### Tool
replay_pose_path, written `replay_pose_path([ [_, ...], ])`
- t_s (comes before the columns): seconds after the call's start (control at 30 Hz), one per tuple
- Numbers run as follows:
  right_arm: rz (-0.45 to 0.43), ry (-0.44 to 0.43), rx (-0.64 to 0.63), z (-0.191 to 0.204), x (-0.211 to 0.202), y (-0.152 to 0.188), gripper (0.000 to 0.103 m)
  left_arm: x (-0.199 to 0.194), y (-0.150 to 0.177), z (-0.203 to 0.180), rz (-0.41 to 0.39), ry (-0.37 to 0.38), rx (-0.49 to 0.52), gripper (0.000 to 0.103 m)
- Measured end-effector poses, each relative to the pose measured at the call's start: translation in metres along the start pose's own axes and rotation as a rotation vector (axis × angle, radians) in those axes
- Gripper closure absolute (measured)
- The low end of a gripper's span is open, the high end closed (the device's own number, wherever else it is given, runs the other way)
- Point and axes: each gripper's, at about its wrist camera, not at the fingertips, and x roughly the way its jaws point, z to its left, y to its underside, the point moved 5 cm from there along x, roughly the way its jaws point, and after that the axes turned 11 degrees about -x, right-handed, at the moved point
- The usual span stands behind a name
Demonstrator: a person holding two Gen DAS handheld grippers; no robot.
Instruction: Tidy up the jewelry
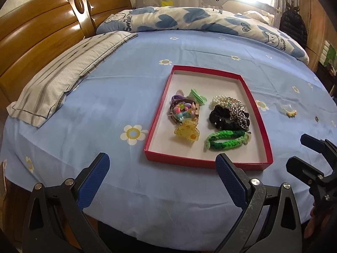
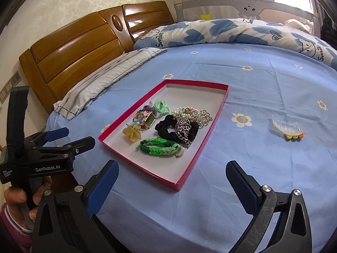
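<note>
Red card walls frame the box (image 2: 219,107), which lies on the bed ahead of both pairs of fingers, and nearly all the jewelry is already inside it: a green braided band (image 2: 160,147) nearest the fingers, a black scrunchie (image 2: 168,129) with a chain (image 2: 184,131) draped over it, pearls (image 2: 184,111) beyond that, a yellow claw clip (image 2: 131,133), a bead cluster with a small watch (image 2: 145,118), and a pale green tie (image 2: 161,106) farthest off. The far half of the box is bare.

One piece seems left: a clear comb (image 2: 285,127) with coloured beads along its spine, lying on the sheet (image 2: 263,80) well to the right of the box and ahead of the right gripper (image 2: 171,184). Judging by that, the job is close to done.

Both grippers are empty. The right one's fingers are spread wide, as are those of the left gripper (image 1: 162,178), which hovers over the near edge of the bed.

The sheet is blue with white daisies, slightly creased. Beyond lie a striped pillow (image 1: 63,80), a heart-print quilt (image 1: 189,21), a wooden headboard (image 1: 42,31), a grey bed rail (image 2: 242,7) and a bright window.
</note>
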Motion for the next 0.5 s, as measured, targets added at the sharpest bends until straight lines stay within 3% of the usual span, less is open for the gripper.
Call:
replay_pose_path([
  [0.5, 0.014, 0.011, -0.004, 0.0052, 0.0059, 0.0076, 0.000, -0.0012, 0.0081, -0.0002, -0.004, -0.019, 0.008, 0.002],
])
